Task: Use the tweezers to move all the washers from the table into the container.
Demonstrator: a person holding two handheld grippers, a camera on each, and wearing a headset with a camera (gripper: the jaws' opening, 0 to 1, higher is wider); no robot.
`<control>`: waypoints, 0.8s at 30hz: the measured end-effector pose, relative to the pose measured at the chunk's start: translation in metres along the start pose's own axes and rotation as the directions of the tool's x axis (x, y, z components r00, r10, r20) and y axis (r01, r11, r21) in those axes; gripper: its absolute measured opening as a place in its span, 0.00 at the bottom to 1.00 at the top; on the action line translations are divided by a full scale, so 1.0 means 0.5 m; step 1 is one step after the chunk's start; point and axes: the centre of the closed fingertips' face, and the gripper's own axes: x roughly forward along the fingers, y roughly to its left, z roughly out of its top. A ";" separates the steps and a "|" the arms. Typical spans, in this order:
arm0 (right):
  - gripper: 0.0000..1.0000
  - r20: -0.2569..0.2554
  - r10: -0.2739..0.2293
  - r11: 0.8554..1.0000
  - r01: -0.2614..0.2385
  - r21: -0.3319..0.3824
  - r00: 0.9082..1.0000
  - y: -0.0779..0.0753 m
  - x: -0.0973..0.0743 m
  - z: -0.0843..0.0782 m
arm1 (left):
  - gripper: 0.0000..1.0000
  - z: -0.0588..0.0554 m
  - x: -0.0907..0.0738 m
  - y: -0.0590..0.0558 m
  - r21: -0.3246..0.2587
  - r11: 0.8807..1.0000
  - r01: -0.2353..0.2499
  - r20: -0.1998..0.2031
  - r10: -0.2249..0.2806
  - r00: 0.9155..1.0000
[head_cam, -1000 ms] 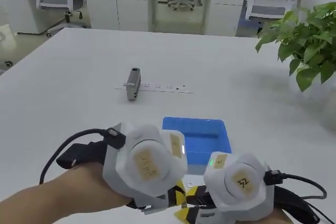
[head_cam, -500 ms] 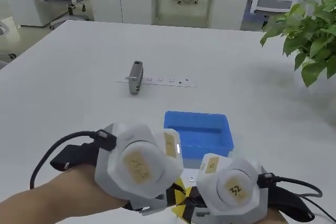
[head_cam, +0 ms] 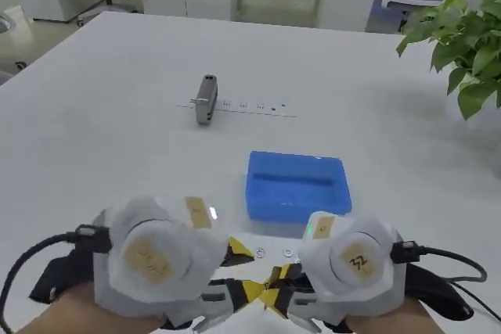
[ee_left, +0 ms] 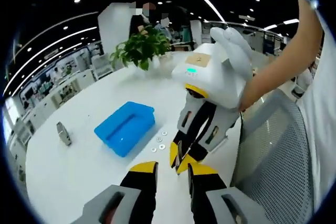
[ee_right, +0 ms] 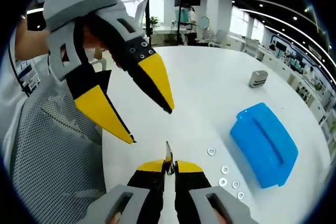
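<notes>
- Right gripper view: right tool [ee_right: 168, 167] is pinched tight on the tweezers [ee_right: 168, 153]. The thin tip pokes out just past the yellow pads, over the desk [ee_right: 210, 93]. Nothing visible in the tip.
- Left tool [ee_left: 173, 170]: jaws moderately apart, holding nothing. It hangs just beside the right tool, aimed at it.
- Pose: both hands low and close in front of the person, tools nose to nose above the near desk edge. Can't tell if either touches the desk.
- Washers [ee_right: 224, 170]: small loose cluster lying flat on the desk, about five countable. They sit just beyond the tweezers, between the tools and the container.
- Container [ee_right: 265, 145]: blue tray, open side up, just past the washers. Can't tell if any washer is inside.
- Step, my read: tweezers gripped, pick-up not yet begun.
- Next move calls for tipping the tweezers down onto the nearest washer, catching its rim, then a short hop to the container. Thin washers on a smooth desk will likely slip.
- Far: power strip [head_cam: 250, 105] and plant [head_cam: 462, 29], well apart from the work.
</notes>
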 end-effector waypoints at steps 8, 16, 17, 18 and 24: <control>0.03 0.012 -0.017 1.000 0.017 0.001 1.000 -0.017 -0.020 0.014 | 0.46 -0.050 -0.067 0.002 -0.128 0.979 -0.159 0.021 0.163 0.986; 0.03 0.045 -0.083 0.995 0.080 0.062 0.996 -0.079 -0.028 0.036 | 0.69 -0.062 -0.087 0.017 -0.142 0.954 -0.265 0.074 0.278 0.958; 0.03 0.053 -0.093 0.992 0.088 0.085 0.994 -0.087 -0.028 0.039 | 0.70 -0.061 -0.089 0.021 -0.140 0.950 -0.279 0.094 0.293 0.951; 0.03 0.074 -0.103 0.989 0.094 0.114 0.992 -0.099 -0.027 0.045 | 0.72 -0.061 -0.089 0.025 -0.143 0.947 -0.287 0.104 0.303 0.947; 0.03 0.098 -0.117 0.979 0.099 0.177 0.988 -0.135 -0.019 0.057 | 0.77 -0.051 -0.095 0.039 -0.168 0.935 -0.312 0.137 0.336 0.932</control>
